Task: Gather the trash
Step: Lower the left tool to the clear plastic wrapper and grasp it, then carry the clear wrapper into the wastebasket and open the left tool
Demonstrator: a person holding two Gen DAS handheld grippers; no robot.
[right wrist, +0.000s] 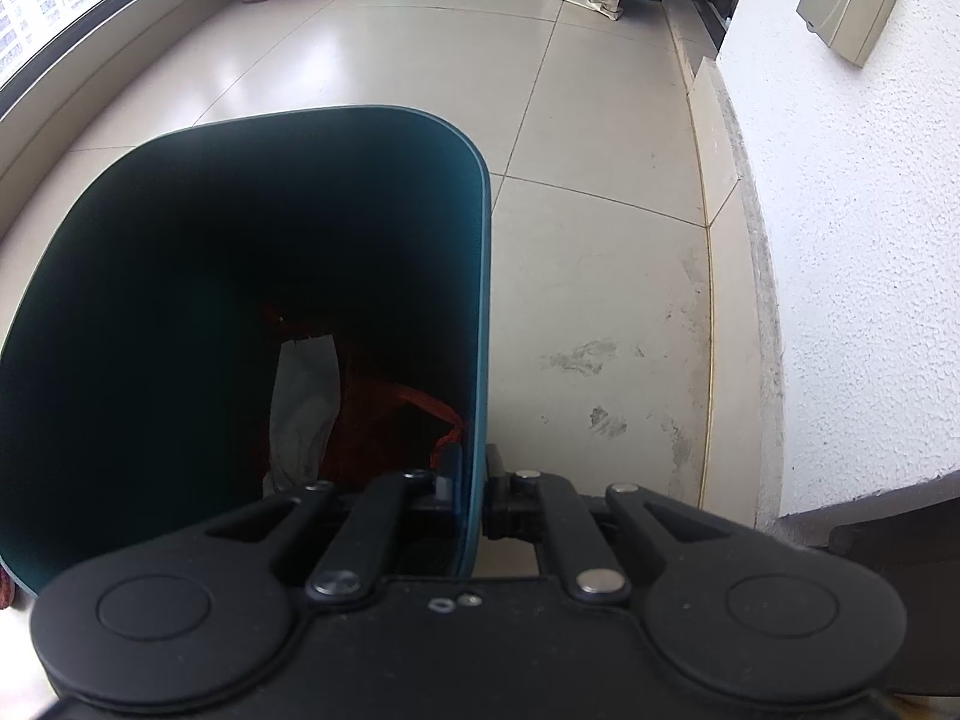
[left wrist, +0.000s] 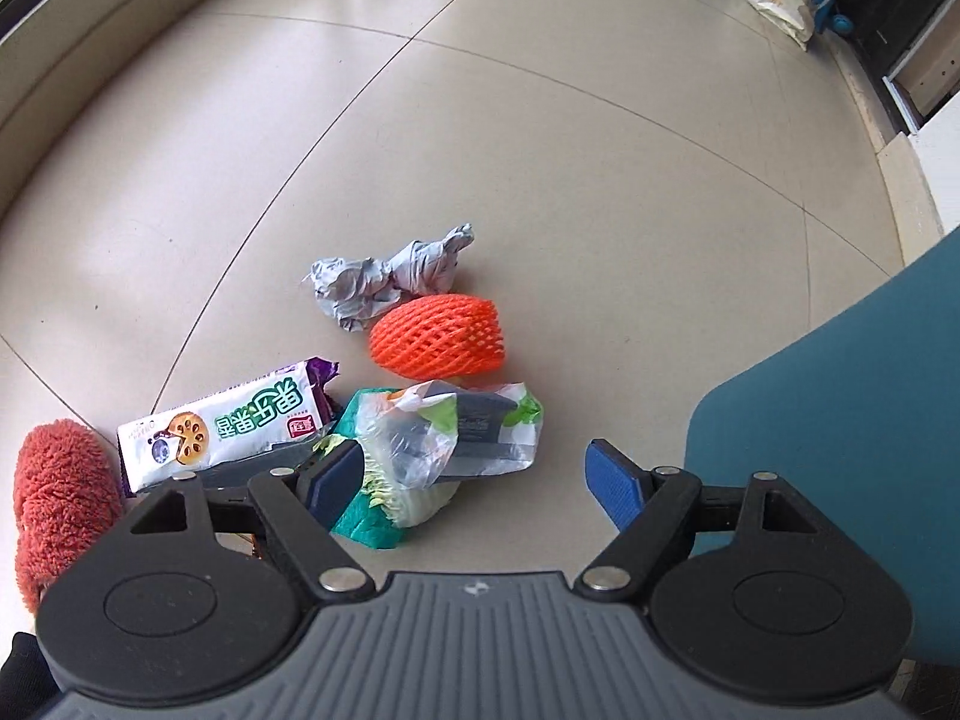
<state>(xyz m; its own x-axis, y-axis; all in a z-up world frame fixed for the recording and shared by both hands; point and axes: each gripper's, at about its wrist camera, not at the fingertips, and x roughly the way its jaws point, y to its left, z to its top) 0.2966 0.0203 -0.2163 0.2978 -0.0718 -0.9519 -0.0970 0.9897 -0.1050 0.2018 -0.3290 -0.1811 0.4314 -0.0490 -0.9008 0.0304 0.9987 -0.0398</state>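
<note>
Left gripper point(left wrist: 477, 477) spread wide, nothing between pads, hovering over clear plastic wrapper point(left wrist: 474, 429) on floor point(left wrist: 540, 150). Orange foam net point(left wrist: 438, 333) at 12 o'clock of wrapper, crumpled grey paper point(left wrist: 384, 282) at 11. Right gripper point(right wrist: 471, 495) clamped on teal bin point(right wrist: 474, 300) rim.

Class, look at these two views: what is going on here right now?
A person is collecting floor litter with two handheld grippers. The right gripper is clamped on the rim of a teal bin that already holds some trash. The left gripper hangs open over a clear plastic bag, beside an orange foam net and a snack wrapper.
</note>
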